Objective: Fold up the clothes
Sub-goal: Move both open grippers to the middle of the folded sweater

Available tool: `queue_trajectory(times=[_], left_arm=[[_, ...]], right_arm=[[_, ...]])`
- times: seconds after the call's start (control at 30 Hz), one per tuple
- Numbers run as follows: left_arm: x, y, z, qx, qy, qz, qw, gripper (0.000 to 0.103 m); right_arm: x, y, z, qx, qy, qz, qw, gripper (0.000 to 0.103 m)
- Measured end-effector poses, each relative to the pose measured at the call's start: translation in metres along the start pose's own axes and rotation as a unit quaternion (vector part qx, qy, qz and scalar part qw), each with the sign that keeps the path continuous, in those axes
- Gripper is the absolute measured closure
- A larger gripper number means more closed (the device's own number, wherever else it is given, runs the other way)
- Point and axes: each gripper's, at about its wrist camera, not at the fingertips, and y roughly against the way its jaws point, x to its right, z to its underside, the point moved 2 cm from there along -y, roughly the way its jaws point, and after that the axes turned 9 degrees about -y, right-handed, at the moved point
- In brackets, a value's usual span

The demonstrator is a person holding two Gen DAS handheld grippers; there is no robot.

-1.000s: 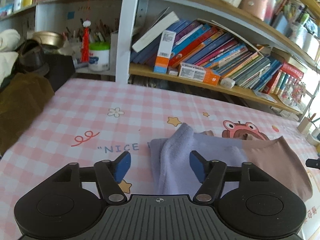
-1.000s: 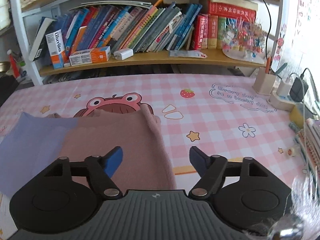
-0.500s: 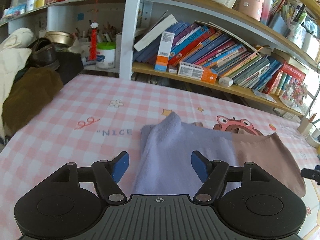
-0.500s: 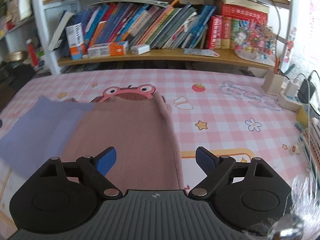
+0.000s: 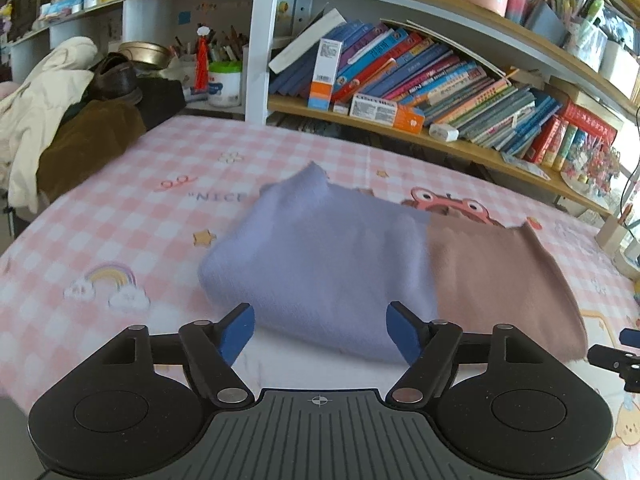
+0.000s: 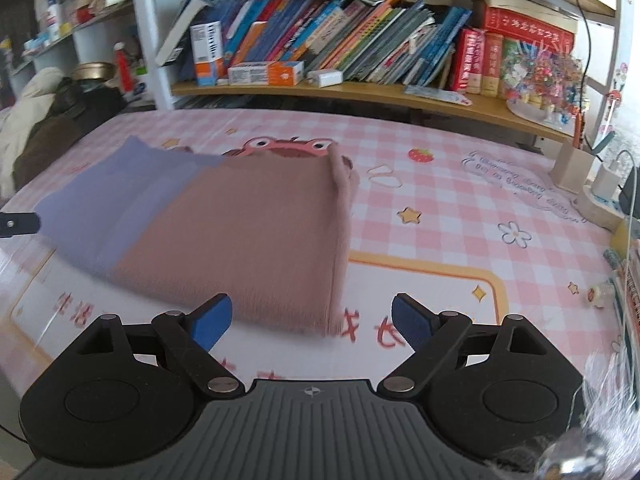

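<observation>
Garment (image 5: 332, 248) lies folded flat on counter (image 5: 120, 248), lilac half left, brown half right. We hold left gripper (image 5: 320, 330) and right gripper (image 6: 310, 320) just off near edge, both released, empty, jaws just widened, likely lining up next fold.

The tabletop (image 5: 120, 216) wears a pink-and-white checked cloth printed with stars, a rainbow, a frog face and the word "NICE". A folded garment (image 5: 320, 256), lilac on one half and dusty pink on the other, lies flat near the middle, partly covering the frog. A heap of clothes (image 5: 60, 128) sits at the left end; a pen holder (image 6: 570, 164) and a power strip (image 6: 600, 204) stand at the right edge.
</observation>
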Motion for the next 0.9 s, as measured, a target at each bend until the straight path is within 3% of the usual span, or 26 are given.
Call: queue_trajectory(times=[0.37, 0.7, 0.9], left_arm=[[0.034, 0.02, 0.03, -0.026, 0.009, -0.007, 0.9996, 0.025], [0.02, 0.013, 0.026, -0.038, 0.021, -0.002, 0.999, 0.025], [-0.007, -0.004, 0.022, -0.051, 0.092, 0.036, 0.9938, 0.025]], right_arm=[[0.01, 0.011, 0.025, -0.024, 0.014, -0.033, 0.999, 0.017], [0.001, 0.006, 0.023, -0.025, 0.002, -0.035, 0.999, 0.017], [-0.007, 0.002, 0.014, -0.019, -0.01, -0.023, 0.999, 0.017]])
